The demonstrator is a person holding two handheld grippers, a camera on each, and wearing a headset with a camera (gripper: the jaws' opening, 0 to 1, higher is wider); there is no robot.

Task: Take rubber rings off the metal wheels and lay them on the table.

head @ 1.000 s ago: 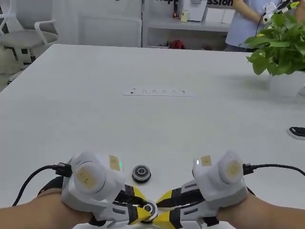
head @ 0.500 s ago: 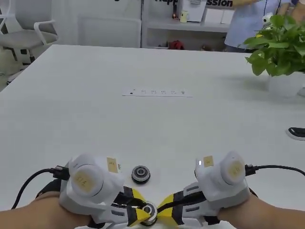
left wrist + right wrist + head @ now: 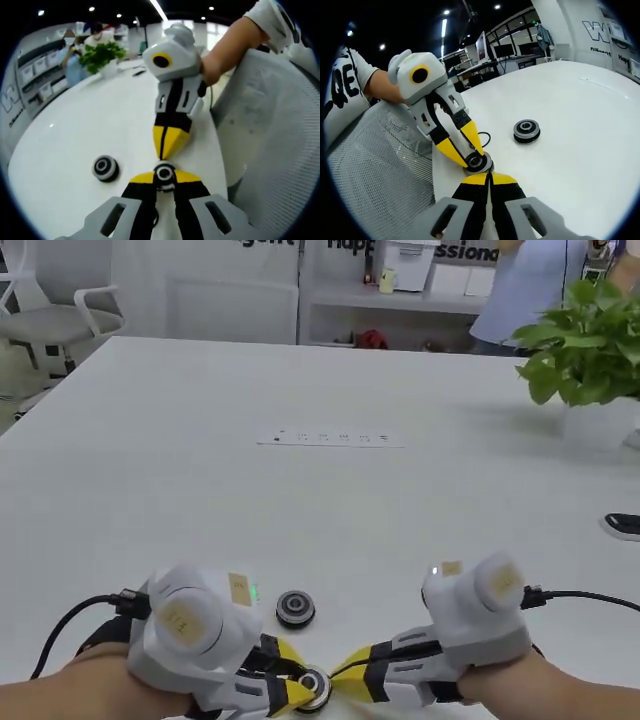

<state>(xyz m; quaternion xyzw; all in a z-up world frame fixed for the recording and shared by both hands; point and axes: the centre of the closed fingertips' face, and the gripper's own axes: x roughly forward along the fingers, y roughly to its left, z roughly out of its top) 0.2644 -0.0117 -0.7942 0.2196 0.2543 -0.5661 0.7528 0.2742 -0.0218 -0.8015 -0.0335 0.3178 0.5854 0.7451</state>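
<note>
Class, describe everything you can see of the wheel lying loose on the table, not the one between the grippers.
The loose wheel is small and round: a dark rubber ring around a silvery metal body with a dark hole at the hub. It lies flat on the white table, just beyond the left gripper and apart from it. Only the table touches it.

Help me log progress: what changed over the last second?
The right gripper swung its body slightly rightward, tips still at the held wheel. The left gripper stayed shut on that wheel. The other wheel stayed put on the table.
</note>
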